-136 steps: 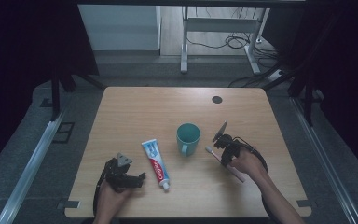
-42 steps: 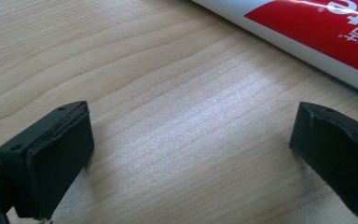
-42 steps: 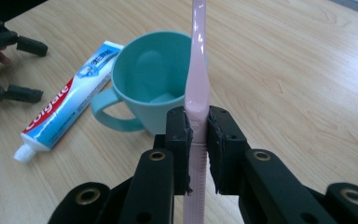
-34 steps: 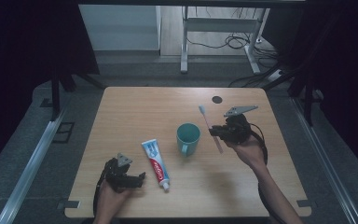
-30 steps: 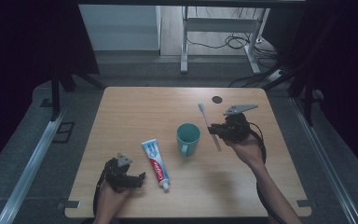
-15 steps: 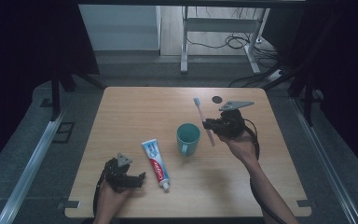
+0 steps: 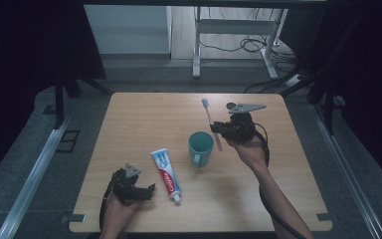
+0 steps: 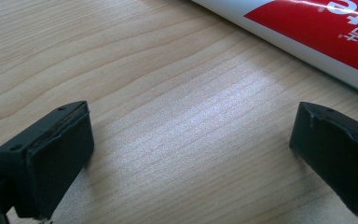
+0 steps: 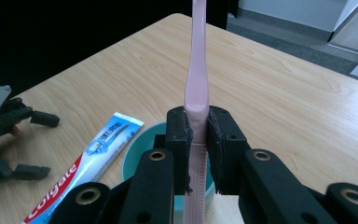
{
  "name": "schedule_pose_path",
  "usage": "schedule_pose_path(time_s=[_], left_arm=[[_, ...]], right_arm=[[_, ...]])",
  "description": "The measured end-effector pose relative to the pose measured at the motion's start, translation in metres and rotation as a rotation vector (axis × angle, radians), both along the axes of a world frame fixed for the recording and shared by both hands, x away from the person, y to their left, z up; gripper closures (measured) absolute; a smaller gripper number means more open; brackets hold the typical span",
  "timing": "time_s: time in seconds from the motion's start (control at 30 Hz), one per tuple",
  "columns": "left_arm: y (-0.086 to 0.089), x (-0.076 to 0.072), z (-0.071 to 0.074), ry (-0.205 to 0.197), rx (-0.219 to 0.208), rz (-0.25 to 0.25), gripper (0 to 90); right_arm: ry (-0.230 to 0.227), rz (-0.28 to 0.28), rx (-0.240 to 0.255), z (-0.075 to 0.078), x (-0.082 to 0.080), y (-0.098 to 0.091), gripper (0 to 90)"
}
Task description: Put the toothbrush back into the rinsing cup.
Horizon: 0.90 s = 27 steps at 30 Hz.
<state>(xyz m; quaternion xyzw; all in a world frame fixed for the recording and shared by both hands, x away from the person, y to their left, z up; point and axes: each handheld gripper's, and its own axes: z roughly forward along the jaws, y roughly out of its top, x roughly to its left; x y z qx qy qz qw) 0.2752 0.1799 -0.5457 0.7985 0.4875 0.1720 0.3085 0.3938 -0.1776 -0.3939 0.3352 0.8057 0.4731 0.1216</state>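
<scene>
My right gripper [image 7: 218, 130] [image 9: 196, 140] is shut on a pink toothbrush [image 7: 211, 124] [image 9: 198, 79], held nearly upright with the bristle head up. Its handle end hangs at the right rim of a teal mug [image 7: 200, 146] [image 9: 135, 156]. A red, white and blue toothpaste tube [image 7: 165, 174] [image 9: 81, 175] [image 8: 317, 32] lies flat to the mug's left. My left gripper [image 7: 146, 191] [image 8: 191, 154] rests on the table near the front edge, open, with bare wood between its jaws and the tube just beyond them.
The wooden table [image 7: 144, 119] has a small dark round hole [image 7: 231, 105] near its back right. Beyond the far edge stand a desk frame [image 7: 229, 37] and cables on the floor. Dark curtains hang on both sides.
My right gripper lifted the toothbrush off the table, turned it upright and carried it back and left until its lower end hangs at the mug. The left gripper stayed still.
</scene>
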Motion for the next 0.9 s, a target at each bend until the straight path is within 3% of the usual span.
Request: schedule_pose_path(time_s=[0.57, 0.9], left_arm=[[0.000, 0.000, 0.000, -0.002, 0.001, -0.001, 0.0], [0.000, 0.000, 0.000, 0.000, 0.002, 0.000, 0.0]], right_arm=[[-0.033, 0.005, 0.028, 0.009, 0.007, 0.021, 78.5], [-0.034, 0.013, 0.030, 0.003, 0.008, 0.030, 78.5]])
